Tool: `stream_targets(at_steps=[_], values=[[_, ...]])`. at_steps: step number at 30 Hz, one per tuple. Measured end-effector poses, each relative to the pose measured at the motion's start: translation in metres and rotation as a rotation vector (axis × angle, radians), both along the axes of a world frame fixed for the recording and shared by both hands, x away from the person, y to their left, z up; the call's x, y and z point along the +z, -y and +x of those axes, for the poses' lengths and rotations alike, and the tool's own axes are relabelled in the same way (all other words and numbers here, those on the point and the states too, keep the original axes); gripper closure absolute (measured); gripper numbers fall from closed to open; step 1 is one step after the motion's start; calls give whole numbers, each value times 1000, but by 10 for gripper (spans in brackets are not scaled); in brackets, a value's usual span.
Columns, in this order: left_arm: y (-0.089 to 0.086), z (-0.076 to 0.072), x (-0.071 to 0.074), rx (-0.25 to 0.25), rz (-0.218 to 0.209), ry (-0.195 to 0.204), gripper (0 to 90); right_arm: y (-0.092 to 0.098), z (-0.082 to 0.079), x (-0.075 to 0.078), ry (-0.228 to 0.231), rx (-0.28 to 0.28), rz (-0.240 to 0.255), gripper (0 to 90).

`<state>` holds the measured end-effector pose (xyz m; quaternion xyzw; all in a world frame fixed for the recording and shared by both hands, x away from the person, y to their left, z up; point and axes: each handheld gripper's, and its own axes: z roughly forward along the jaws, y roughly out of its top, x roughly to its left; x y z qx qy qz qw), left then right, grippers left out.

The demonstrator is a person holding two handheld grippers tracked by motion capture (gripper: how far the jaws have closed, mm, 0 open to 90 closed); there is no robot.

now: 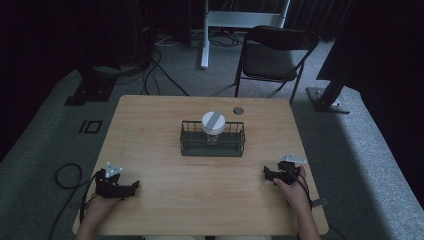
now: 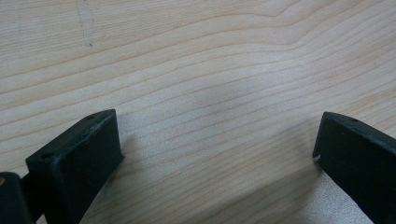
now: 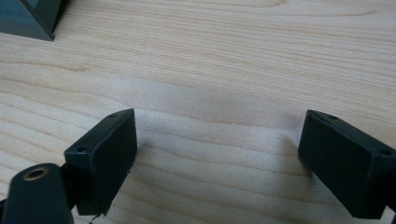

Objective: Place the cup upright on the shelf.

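Note:
A dark wire basket (image 1: 212, 149) stands on the middle of the wooden table (image 1: 165, 115). Inside it sits a clear jar with a white lid (image 1: 213, 121). My left gripper (image 1: 133, 186) rests low on the table near the front left, held by a hand, and its jaws stand wide open over bare wood (image 2: 215, 135). My right gripper (image 1: 266, 174) rests near the front right edge, also hand-held, open with nothing between its fingers (image 3: 105, 154). A corner of the basket (image 3: 28, 18) shows at the top left of the right gripper view.
A small round grey disc (image 1: 238, 110) lies on the table behind the basket. Beyond the table stand a black folding chair (image 1: 272, 55), a white stand (image 1: 205, 35) and dark equipment bases with cables on the grey carpet. Bare wood lies between the grippers.

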<state>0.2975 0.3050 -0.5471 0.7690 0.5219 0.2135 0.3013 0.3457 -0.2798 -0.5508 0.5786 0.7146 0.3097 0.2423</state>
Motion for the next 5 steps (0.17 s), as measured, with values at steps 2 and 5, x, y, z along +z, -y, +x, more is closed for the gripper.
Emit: stream_targets(at_steps=[2,5], values=[[0,0,0,0,0,0,12,0,0,0,0,0,0,113],[0,0,0,0,0,-1,12,0,0,0,-1,-1,1,113]])
